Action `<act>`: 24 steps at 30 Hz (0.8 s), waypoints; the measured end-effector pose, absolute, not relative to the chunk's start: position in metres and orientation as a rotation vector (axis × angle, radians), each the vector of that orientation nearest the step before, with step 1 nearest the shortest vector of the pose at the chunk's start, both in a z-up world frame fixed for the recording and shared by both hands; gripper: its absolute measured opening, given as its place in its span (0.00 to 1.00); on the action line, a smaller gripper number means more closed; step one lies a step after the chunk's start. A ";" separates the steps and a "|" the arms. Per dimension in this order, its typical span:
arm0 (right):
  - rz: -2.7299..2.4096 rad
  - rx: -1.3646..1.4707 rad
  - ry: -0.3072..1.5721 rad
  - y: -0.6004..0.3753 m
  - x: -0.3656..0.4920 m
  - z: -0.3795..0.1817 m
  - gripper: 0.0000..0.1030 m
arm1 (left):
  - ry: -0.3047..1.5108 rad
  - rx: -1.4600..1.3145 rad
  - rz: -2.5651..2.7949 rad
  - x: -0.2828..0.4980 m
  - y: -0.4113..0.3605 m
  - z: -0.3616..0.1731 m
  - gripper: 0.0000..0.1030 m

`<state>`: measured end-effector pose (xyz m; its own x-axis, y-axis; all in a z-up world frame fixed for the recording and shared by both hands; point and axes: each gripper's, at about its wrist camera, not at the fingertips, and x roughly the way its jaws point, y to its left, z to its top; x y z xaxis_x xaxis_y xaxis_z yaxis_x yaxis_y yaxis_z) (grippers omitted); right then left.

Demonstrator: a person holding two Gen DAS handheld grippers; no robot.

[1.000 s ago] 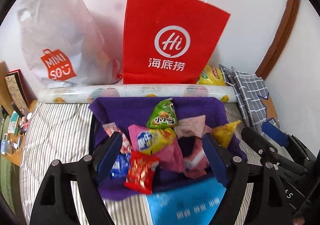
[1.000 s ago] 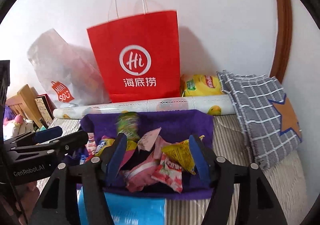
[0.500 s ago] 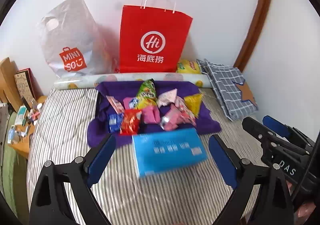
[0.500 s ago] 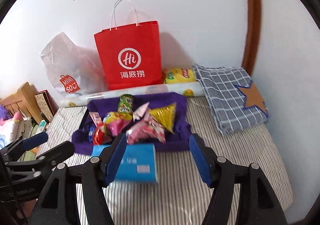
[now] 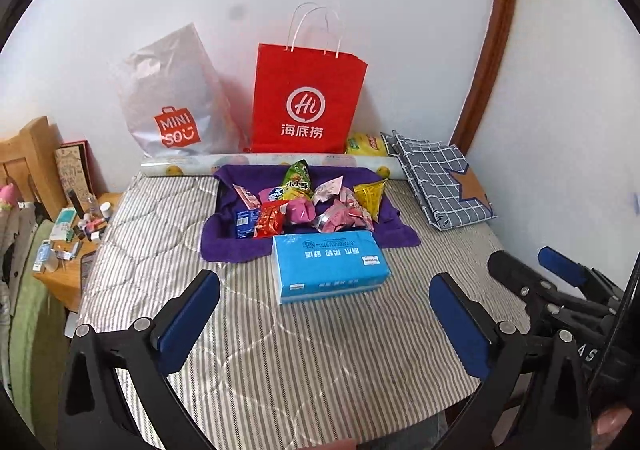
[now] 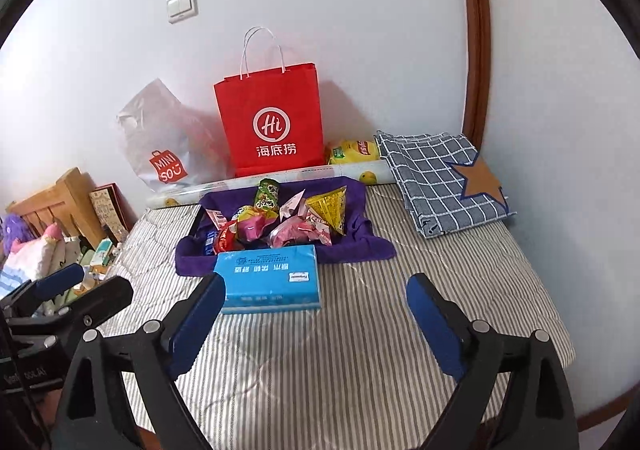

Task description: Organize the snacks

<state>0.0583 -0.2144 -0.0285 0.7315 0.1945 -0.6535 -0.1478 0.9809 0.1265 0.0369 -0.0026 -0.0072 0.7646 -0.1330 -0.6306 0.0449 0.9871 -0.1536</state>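
Well beyond both grippers' spread fingers (image 5: pixel 192 306), snacks (image 5: pixel 308 202) lie heaped.

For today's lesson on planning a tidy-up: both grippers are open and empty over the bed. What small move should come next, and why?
Probably move the right gripper forward over the blue tissue pack towards the yellow triangular snack. It lies at the near right edge of the heap on the purple cloth, so it looks easiest to grasp.
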 end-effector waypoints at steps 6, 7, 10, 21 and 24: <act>0.163 0.072 0.708 -0.219 0.046 -0.023 0.91 | 0.683 -0.118 -0.077 0.028 -0.003 -0.007 1.00; 0.158 0.067 0.705 -0.219 0.044 -0.023 0.91 | 0.680 -0.120 -0.076 0.027 -0.002 -0.007 1.00; 0.148 0.058 0.697 -0.219 0.039 -0.021 0.91 | 0.678 -0.125 -0.070 0.024 0.000 -0.006 1.00; 0.147 0.064 0.674 -0.221 0.027 -0.014 0.91 | 0.659 -0.119 -0.046 0.018 0.002 -0.001 1.00; 0.149 0.064 0.671 -0.220 0.026 -0.014 0.91 | 0.657 -0.112 -0.044 0.016 0.000 0.000 1.00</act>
